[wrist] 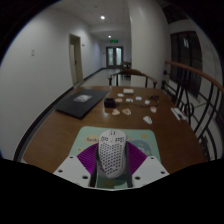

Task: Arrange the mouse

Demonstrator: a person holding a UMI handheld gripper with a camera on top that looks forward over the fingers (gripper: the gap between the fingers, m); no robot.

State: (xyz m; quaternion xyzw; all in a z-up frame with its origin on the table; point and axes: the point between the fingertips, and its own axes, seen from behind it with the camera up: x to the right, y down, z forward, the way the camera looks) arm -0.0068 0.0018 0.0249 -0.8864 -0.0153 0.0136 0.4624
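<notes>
A white mouse with a perforated honeycomb shell [112,153] sits between my gripper's [112,160] two fingers, its nose pointing away from me. Both purple pads [90,157] press on its sides, so the gripper is shut on it. The mouse is held over the near end of a pale green mouse mat [105,135] that lies on the wooden table [70,125]. The mouse's rear end is hidden low between the fingers.
A closed dark laptop [78,100] lies at the far left of the table. Several small white items [128,97] are scattered at the far middle and right. A chair [132,75] stands beyond the table. A corridor with doors runs behind.
</notes>
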